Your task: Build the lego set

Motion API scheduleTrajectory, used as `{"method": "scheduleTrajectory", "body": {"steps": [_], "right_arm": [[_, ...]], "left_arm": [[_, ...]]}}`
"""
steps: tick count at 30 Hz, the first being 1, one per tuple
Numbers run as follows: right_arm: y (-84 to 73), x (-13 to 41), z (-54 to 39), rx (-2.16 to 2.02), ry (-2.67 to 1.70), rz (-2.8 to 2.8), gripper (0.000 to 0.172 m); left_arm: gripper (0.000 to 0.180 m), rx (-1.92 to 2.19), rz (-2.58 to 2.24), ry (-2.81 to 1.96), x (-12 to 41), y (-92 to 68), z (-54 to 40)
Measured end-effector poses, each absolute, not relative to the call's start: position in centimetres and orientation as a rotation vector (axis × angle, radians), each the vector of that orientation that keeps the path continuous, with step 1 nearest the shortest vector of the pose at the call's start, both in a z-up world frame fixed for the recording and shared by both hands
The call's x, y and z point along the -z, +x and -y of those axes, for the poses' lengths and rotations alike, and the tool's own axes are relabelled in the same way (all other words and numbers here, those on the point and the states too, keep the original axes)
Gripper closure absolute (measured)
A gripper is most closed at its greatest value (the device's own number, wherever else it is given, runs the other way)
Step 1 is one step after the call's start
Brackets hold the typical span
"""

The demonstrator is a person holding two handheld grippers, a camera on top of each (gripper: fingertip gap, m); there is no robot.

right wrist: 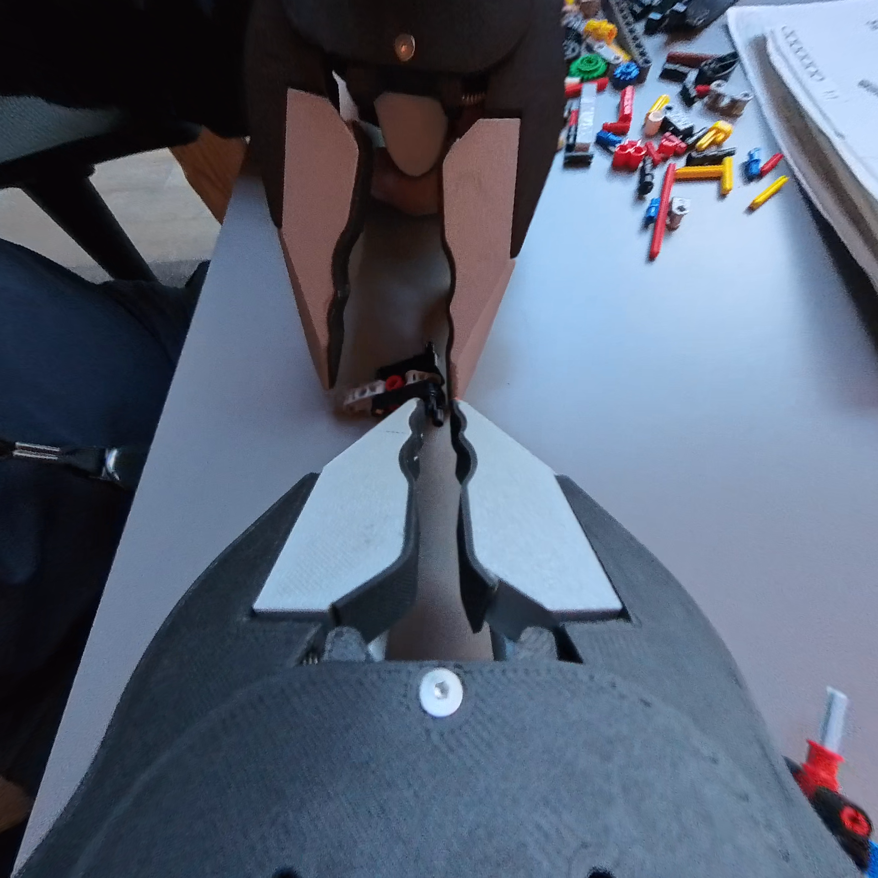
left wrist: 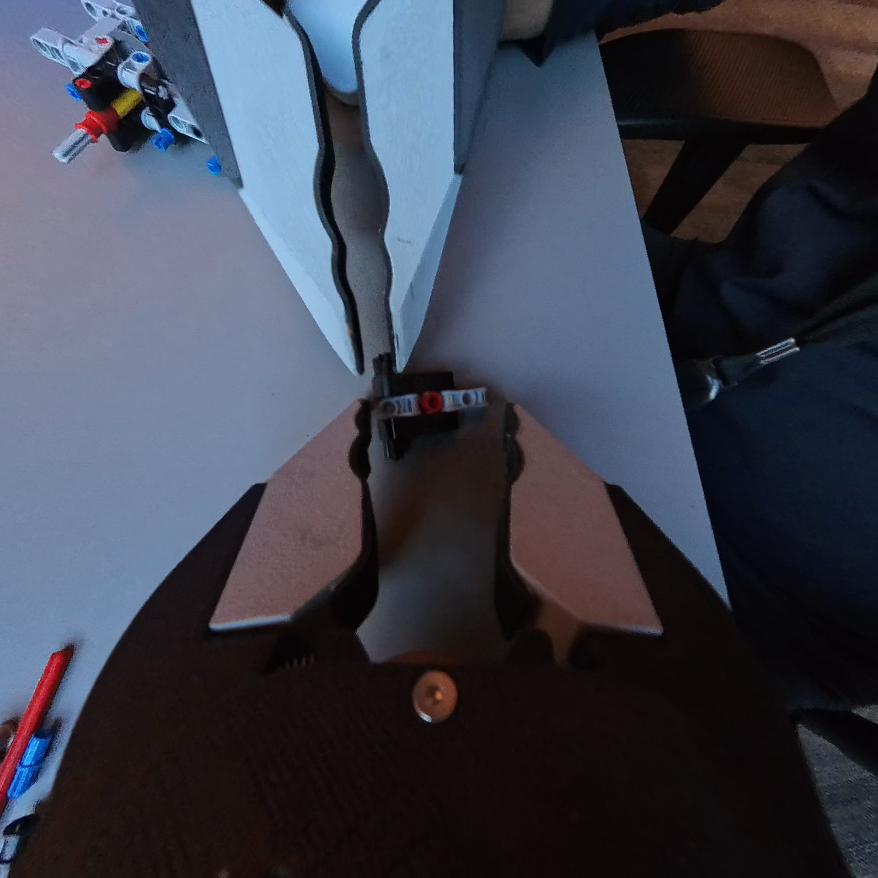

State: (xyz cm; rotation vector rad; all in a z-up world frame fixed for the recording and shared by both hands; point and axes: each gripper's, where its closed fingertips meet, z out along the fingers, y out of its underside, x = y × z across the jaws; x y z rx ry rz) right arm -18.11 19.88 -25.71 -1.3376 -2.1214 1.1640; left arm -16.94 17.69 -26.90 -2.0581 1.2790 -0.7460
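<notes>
A pale grey tabletop [right wrist: 665, 427] filled both views, its edge running beside a person's dark-clad lap in the left of the right wrist view. A stack of white printed sheets [right wrist: 817, 119] lay in that view's upper right, with a scatter of loose red, yellow, blue and black plastic building pieces [right wrist: 665, 133] just left of it. In the upper left of the left wrist view sat a larger built-up grey and black block model with blue and red pins [left wrist: 119, 90], well apart from the grippers.

The two grippers met tip to tip at mid-frame. The left gripper [left wrist: 434, 418], brown-fingered, stood wide, its pads clear of a small black block assembly crossed by a light grey beam with a red pin [left wrist: 418, 408] that lay on the table between them. The right gripper [right wrist: 434, 413], white-fingered, was narrowly parted around a thin black pin [right wrist: 433, 404] at that assembly's end; whether it pressed on the pin could not be told.
</notes>
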Motion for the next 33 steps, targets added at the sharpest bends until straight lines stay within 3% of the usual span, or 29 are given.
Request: {"method": "scheduleTrajectory", "body": {"steps": [2,6,9,14,17,21,24,28,33], "right_arm": [[-17.8,25.4,-20.5,-1.188,-1.359,2.089,0.162],[-17.2,25.5,-21.3,-1.201,-1.418,2.065,0.160],[-17.2,26.1,-21.7,-1.148,-1.448,2.069,0.160],[-16.2,26.5,-21.0,-1.211,-1.474,2.146,0.142],[-16.0,26.1,-22.0,-1.210,-1.527,2.069,0.149],[-16.0,26.6,-22.5,-1.141,-1.576,2.030,0.158],[-16.2,27.3,-23.4,-1.025,-1.590,2.015,0.169],[-16.0,26.8,-23.2,-1.081,-1.599,2.001,0.167],[-16.1,26.3,-21.0,-1.177,-1.575,2.024,0.165]], "left_arm": [[0.118,0.740,-1.250,-2.059,26.7,-17.0,-17.8],[0.118,0.711,-1.181,-2.064,26.4,-17.5,-17.8],[0.132,0.611,-1.107,-2.109,26.8,-18.4,-18.6],[0.146,0.513,-1.038,-2.153,27.2,-18.7,-19.6],[0.153,0.447,-1.036,-2.147,27.3,-18.8,-19.8],[0.179,0.410,-1.030,-2.142,27.3,-18.0,-19.0],[0.179,0.372,-0.986,-2.163,27.4,-17.4,-18.6],[0.178,0.404,-0.876,-2.226,27.4,-17.8,-18.5],[0.162,0.403,-0.829,-2.221,27.3,-18.2,-18.6]]}}
